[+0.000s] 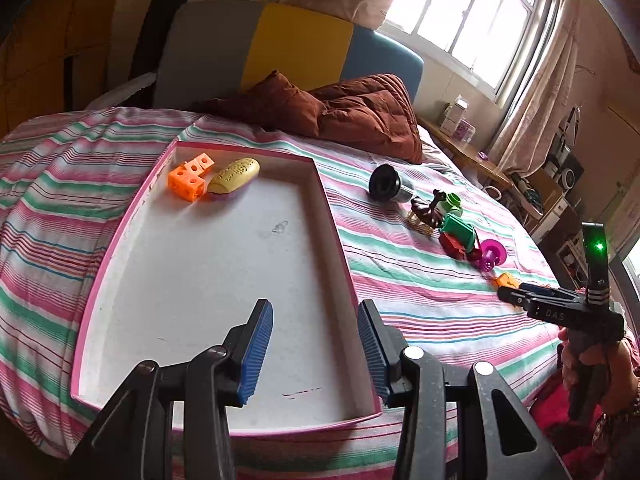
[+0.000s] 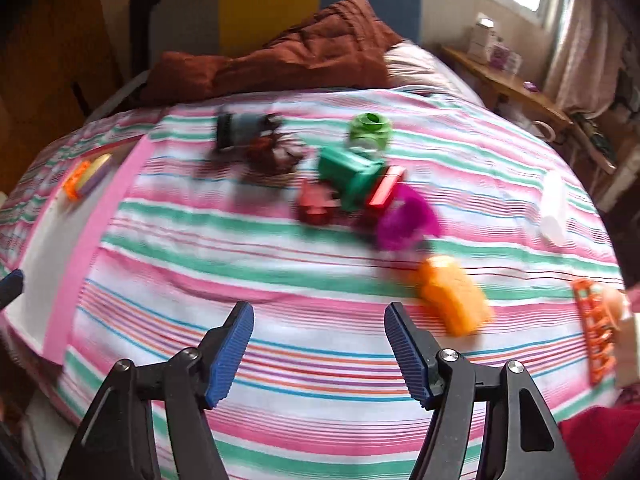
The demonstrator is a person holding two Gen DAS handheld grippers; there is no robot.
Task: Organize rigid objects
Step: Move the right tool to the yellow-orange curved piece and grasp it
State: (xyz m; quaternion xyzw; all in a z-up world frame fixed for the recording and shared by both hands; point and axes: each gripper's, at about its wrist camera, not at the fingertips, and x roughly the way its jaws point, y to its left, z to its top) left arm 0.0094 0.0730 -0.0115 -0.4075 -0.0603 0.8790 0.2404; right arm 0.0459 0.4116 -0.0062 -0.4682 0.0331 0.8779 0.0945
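A pink-rimmed white tray [image 1: 340,236] lies on the striped bed. In it sit orange cubes [image 1: 189,176] and a yellow oval toy [image 1: 234,178]. My left gripper [image 1: 316,344] is open and empty over the tray's near end. To the right of the tray lies a cluster: a black cup [image 1: 386,185], a brown figure [image 1: 424,210], green pieces [image 1: 458,229], a magenta spool [image 1: 493,255]. My right gripper [image 2: 320,344] is open and empty above the bed, short of an orange toy [image 2: 454,298]. It also shows in the left wrist view [image 1: 510,294]. The right wrist view is blurred.
A brown quilt [image 1: 360,116] lies at the bed's head. A wooden bedside table [image 1: 472,152] with boxes stands at the right. A white bottle [image 2: 554,208] and an orange grid piece [image 2: 596,336] lie at the bed's right edge.
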